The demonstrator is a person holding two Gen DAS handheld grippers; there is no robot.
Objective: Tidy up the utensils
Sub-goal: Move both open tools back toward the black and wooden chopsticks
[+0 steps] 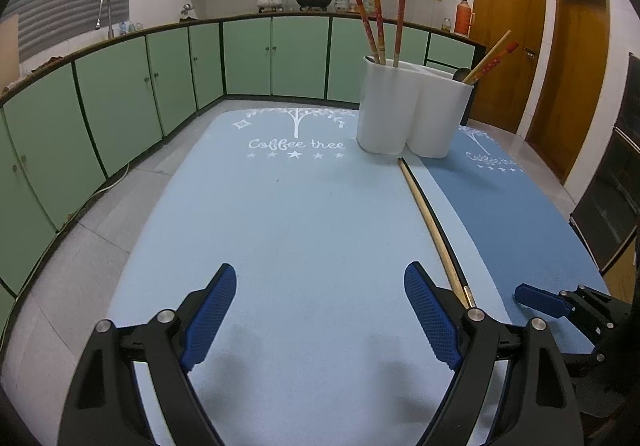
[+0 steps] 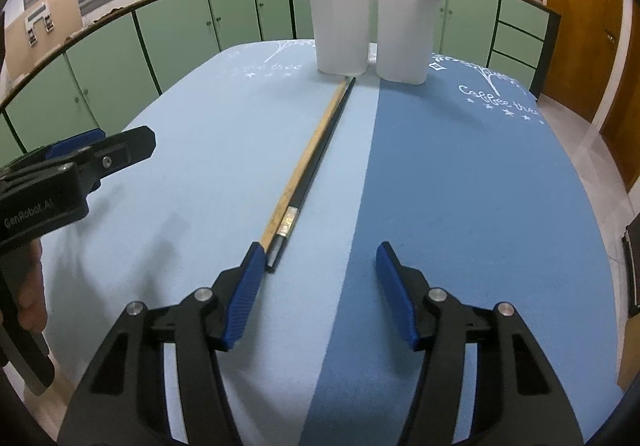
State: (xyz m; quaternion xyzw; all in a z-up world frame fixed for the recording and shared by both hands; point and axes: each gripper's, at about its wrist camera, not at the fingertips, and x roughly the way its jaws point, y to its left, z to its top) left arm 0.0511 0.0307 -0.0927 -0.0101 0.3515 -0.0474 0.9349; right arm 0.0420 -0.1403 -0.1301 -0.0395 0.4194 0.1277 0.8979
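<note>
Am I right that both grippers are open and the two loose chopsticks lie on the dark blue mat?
Not quite. Both the left gripper and right gripper are open, but the chopsticks lie on the light blue mat, beside its seam with the dark blue mat. The right wrist view shows it.

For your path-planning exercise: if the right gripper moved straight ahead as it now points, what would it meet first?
Probably the white utensil holder. The right gripper has open jaws; the wooden and black chopsticks lie slightly left of its line.
</note>
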